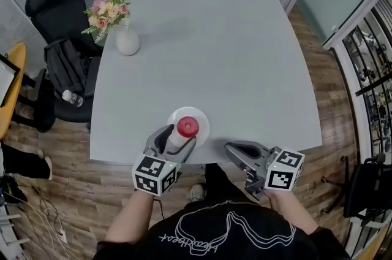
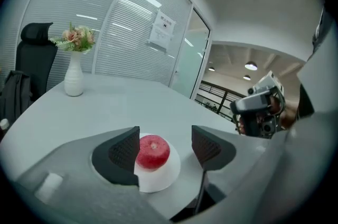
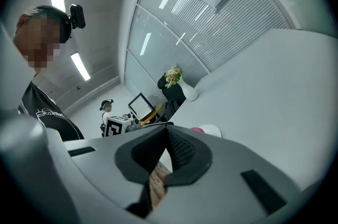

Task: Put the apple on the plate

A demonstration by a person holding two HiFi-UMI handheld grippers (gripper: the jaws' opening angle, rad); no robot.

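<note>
A red apple (image 1: 187, 126) rests on a small white plate (image 1: 202, 119) near the front edge of the grey table (image 1: 214, 50). My left gripper (image 1: 177, 138) is open just behind it. In the left gripper view the apple (image 2: 153, 151) sits between the spread jaws, close against the left pad (image 2: 125, 151), on the plate (image 2: 163, 176). My right gripper (image 1: 230, 148) hovers at the table's front edge to the right of the plate, shut and empty. In the right gripper view its pads (image 3: 179, 149) meet, and the plate (image 3: 212, 130) shows beyond them.
A white vase of flowers (image 1: 127, 40) stands at the table's far left corner. A black office chair (image 1: 58, 16) with a bag and a bottle stands left of the table. The person's body is close to the front edge. Wood floor surrounds the table.
</note>
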